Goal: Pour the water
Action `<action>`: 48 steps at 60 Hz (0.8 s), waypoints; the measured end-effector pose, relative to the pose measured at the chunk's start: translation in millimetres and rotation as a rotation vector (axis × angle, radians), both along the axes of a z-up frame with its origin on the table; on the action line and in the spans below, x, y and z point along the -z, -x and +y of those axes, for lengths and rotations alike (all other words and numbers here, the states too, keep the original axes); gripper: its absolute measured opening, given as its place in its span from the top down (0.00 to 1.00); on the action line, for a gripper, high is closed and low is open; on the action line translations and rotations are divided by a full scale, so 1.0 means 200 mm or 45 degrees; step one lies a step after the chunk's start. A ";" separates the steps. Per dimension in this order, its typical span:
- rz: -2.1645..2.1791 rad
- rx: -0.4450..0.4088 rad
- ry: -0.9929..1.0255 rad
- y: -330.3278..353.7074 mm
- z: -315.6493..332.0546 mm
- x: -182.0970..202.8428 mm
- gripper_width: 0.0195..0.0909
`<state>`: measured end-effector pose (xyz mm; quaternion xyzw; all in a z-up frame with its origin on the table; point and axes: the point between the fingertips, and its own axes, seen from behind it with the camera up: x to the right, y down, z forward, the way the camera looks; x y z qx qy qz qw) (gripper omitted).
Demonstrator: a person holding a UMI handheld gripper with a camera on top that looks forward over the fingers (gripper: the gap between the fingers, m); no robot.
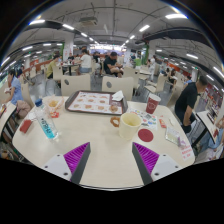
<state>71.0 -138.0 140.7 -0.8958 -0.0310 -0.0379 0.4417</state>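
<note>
My gripper [112,158] hangs open above the near part of a round cream table [100,150], with nothing between its purple-padded fingers [75,157]. Beyond the fingers, near the table's middle, stands a pale yellow cup [129,124] with a smaller white cup [115,121] at its left. A clear plastic bottle [47,127] lies on the table's left side. A dark red cup [152,104] stands farther back on the right.
A tray [92,102] with a patterned sheet lies at the table's far side. A round red lid [146,134] lies right of the yellow cup. Small cups [52,104] stand at the left. A person [189,102] sits at the right; others sit behind, among chairs.
</note>
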 end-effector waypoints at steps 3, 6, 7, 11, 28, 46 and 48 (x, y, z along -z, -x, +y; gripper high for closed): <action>-0.005 -0.003 0.004 0.01 0.00 0.00 0.08; -0.009 0.003 0.009 0.05 -0.01 0.01 0.08; -0.010 0.005 0.013 0.07 -0.02 0.02 0.08; -0.010 0.008 0.029 0.15 -0.04 0.05 0.08; 0.087 -0.091 0.054 0.81 -0.14 0.20 0.08; 0.201 -0.084 -0.191 1.38 0.26 0.17 0.08; 0.207 -0.065 -0.205 1.39 0.33 0.19 0.08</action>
